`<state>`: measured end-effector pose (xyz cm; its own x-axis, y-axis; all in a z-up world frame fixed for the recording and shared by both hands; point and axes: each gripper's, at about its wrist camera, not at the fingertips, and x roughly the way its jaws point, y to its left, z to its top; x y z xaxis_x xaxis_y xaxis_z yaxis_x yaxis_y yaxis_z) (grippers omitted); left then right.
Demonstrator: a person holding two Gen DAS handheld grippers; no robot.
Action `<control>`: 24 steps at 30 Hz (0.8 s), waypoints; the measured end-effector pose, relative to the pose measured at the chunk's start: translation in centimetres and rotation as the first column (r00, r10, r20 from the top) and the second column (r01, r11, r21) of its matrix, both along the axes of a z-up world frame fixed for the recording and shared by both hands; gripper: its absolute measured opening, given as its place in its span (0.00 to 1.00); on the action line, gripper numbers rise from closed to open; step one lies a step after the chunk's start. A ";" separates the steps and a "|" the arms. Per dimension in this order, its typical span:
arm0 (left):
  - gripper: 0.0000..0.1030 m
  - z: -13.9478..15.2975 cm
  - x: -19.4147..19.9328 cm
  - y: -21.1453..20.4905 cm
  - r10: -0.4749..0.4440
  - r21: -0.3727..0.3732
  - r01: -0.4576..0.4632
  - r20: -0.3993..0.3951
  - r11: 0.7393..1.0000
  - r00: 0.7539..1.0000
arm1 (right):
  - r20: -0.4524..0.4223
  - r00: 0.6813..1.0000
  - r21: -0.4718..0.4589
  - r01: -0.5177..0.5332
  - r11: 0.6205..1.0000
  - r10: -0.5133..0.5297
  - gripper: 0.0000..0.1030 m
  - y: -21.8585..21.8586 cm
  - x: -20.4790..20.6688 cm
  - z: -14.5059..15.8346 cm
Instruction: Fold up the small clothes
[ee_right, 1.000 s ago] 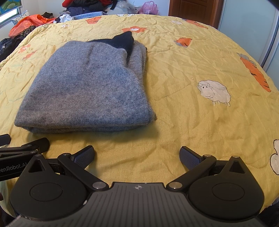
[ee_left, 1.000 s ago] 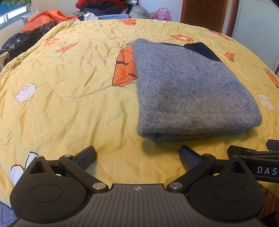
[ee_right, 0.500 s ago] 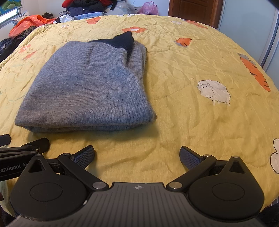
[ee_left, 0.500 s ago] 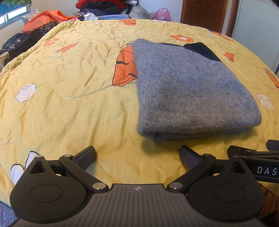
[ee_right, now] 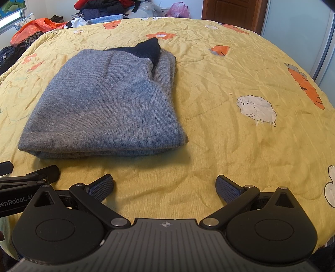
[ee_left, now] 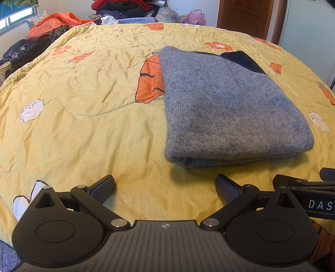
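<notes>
A grey knitted garment (ee_left: 226,108) lies folded into a thick rectangle on the yellow quilt (ee_left: 83,117), with a dark navy part (ee_left: 240,59) showing at its far end. In the right wrist view the same folded garment (ee_right: 108,104) sits left of centre. My left gripper (ee_left: 165,187) hovers open just short of the garment's near fold, nothing between its fingers. My right gripper (ee_right: 164,187) is also open and empty, to the right of the garment's near corner. Each gripper's side shows at the edge of the other's view.
The yellow quilt (ee_right: 230,146) with sheep and carrot prints covers a bed. Piles of clothes (ee_left: 123,9) and an orange bag (ee_left: 52,23) lie at the far end and far left. A wooden door (ee_left: 245,16) and a pale sliding panel (ee_right: 297,25) stand behind.
</notes>
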<state>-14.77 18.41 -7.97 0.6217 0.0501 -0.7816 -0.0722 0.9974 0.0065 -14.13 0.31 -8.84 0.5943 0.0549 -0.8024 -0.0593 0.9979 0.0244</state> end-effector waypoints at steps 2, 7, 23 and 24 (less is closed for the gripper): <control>1.00 0.0 0.0 0.0 0.000 0.000 0.000 0.000 1.000 1.000 | 0.000 1.000 0.000 0.000 1.000 0.000 1.00 0.0 0.0 0.0; 1.00 0.0 0.0 0.0 0.003 0.001 -0.003 -0.004 1.000 1.000 | 0.000 1.000 0.001 -0.001 1.000 0.001 1.00 0.0 0.0 0.0; 1.00 0.0 -0.1 -0.1 0.007 0.001 -0.007 -0.005 1.000 1.000 | -0.003 1.000 0.000 0.004 1.000 -0.004 1.00 0.1 -0.2 0.0; 1.00 0.0 0.0 0.0 0.007 -0.002 -0.007 -0.008 1.000 1.000 | -0.003 1.000 -0.001 0.005 1.000 -0.005 1.00 0.1 -0.3 0.0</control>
